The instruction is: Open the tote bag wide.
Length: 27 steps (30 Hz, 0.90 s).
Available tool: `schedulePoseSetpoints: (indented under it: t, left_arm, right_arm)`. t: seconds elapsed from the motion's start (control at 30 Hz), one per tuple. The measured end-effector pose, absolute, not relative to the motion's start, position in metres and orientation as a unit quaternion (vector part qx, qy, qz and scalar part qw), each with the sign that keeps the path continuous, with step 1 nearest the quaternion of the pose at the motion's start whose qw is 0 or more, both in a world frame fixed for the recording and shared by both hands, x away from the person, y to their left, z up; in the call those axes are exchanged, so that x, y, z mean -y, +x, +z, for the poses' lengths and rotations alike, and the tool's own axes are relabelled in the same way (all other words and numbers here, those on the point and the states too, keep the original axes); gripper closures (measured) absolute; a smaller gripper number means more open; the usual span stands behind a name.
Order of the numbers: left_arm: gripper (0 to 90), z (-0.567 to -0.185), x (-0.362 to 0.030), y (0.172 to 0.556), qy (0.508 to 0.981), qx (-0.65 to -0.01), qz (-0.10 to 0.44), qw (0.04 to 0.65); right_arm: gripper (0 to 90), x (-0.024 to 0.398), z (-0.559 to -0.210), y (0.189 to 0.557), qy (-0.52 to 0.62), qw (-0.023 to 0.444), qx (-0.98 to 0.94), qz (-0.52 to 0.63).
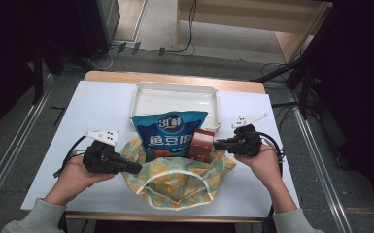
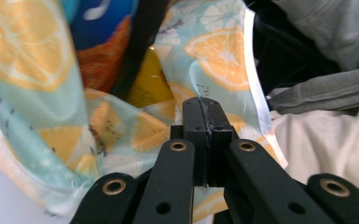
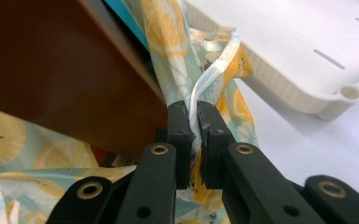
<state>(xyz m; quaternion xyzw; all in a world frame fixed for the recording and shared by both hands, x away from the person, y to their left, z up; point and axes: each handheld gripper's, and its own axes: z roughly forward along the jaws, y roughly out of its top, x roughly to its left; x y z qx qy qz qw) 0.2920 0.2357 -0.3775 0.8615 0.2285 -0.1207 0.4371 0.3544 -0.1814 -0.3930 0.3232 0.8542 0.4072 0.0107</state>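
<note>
A cloth bag (image 1: 175,183) printed with lemon slices lies open at the table's front, its mouth towards the person. A blue snack packet (image 1: 169,133) and a brown box (image 1: 203,145) stand in its far end. My left gripper (image 1: 135,168) is at the bag's left rim, shut with the printed fabric (image 2: 32,107) pinched between its jaws (image 2: 204,109). My right gripper (image 1: 217,143) is at the right rim beside the brown box (image 3: 51,70), shut (image 3: 196,116) on the bag's white hem (image 3: 214,70). The blue packet (image 2: 102,28) shows inside the bag.
A white plastic tray (image 1: 175,87) sits just behind the bag, and its corner (image 3: 345,93) is close to my right gripper. The white table top (image 1: 102,111) spreads to both sides. The person's grey sleeve (image 2: 326,88) lies behind the left gripper. Cables trail off the table's edges.
</note>
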Motion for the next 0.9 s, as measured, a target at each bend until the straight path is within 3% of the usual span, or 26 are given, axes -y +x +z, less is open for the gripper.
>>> schedulePoseSetpoints:
  t: [0.9]
  left_arm:
    - [90.0, -0.423, -0.234, 0.296, 0.862, -0.266, -0.120, 0.414]
  right_arm:
    - [89.2, 0.181, -0.431, 0.358, 0.350, -0.013, -0.844, 0.406]
